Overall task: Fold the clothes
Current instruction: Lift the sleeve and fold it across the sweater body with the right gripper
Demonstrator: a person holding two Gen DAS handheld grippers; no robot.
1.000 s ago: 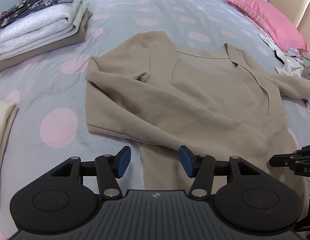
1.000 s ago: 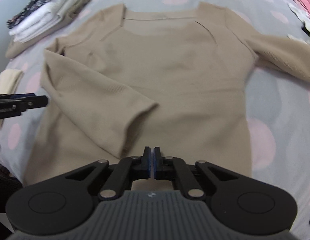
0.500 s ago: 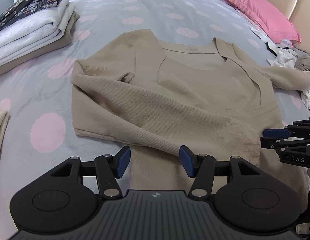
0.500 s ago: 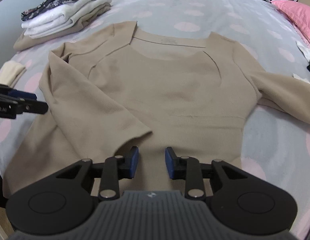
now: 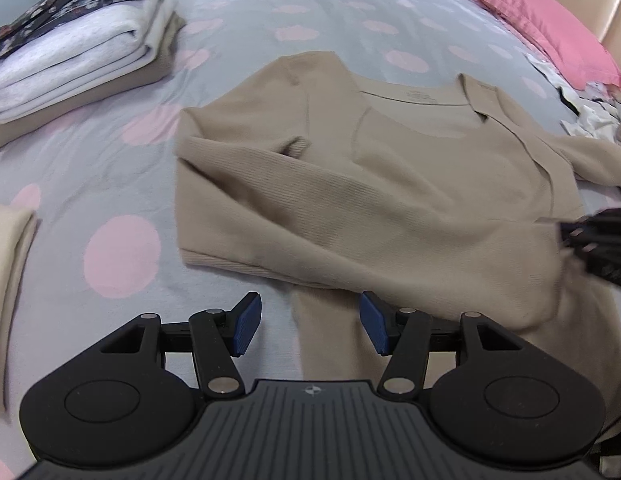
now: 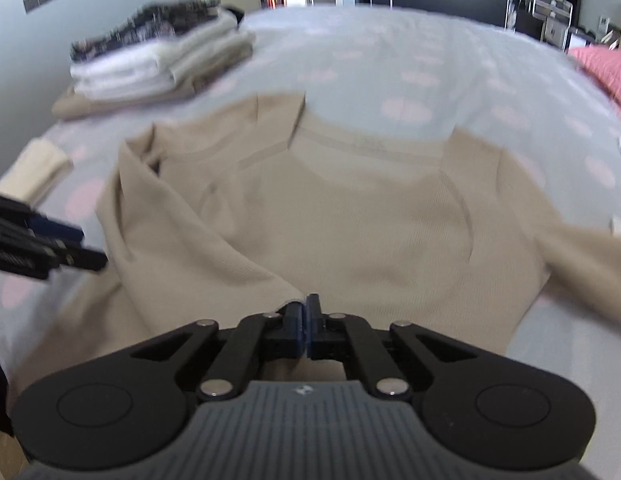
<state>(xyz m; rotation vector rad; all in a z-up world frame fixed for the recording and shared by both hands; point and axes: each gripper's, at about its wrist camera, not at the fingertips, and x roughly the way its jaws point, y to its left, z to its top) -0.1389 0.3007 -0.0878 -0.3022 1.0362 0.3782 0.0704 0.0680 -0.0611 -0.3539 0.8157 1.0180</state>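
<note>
Two low, near wrist views across one beige sweater [image 5: 390, 208], bed [image 6: 390, 60] beyond.

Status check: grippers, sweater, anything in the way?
Left gripper open, at the sweater hem. Right gripper shut at the folded sleeve's cuff; grip unclear. Nothing lying on it.

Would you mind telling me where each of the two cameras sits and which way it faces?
Left wrist: sits on the left gripper, low over the near bed edge, facing across the sweater toward the pillow; its open blue pads frame the sweater's lower left; the right gripper shows blurred at right.
Right wrist: sits on the right gripper, facing over the sweater toward the far wall; its jaws are together at the folded sleeve's cuff; the left gripper shows at left.
Shared: sweater, folded stack, dotted bed.
</note>
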